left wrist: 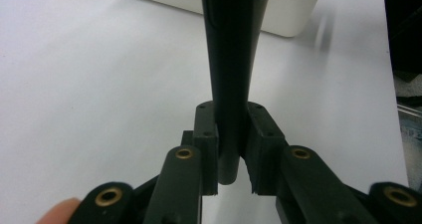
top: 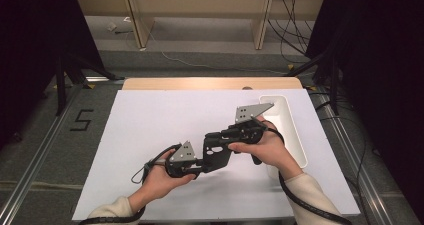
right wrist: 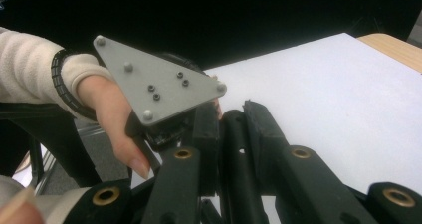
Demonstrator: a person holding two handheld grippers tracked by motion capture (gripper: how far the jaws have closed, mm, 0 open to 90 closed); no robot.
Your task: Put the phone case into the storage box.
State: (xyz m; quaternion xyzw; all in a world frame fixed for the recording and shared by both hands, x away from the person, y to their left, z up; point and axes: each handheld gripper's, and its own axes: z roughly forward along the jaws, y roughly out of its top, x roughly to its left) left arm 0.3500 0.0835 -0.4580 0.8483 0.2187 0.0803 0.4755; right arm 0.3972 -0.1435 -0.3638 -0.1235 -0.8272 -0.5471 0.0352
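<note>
Left gripper (top: 199, 163), near centre of the table (top: 150, 130): jaws pinching one end of a black bar (top: 218, 151), confirmed in the left gripper view, where both pads clamp the bar (left wrist: 231, 59).

Bar: clear of the table, spanning between the two grippers, left of the bin (top: 295, 130).

Right gripper (top: 220, 136): jaws closed on the bar's other end (right wrist: 234, 149).

Assessment: pick-up done; the bar is in a two-handed hold, seemingly mid-handover. Outstanding: one gripper to release and the bar to be set down, possibly into the bin.
</note>
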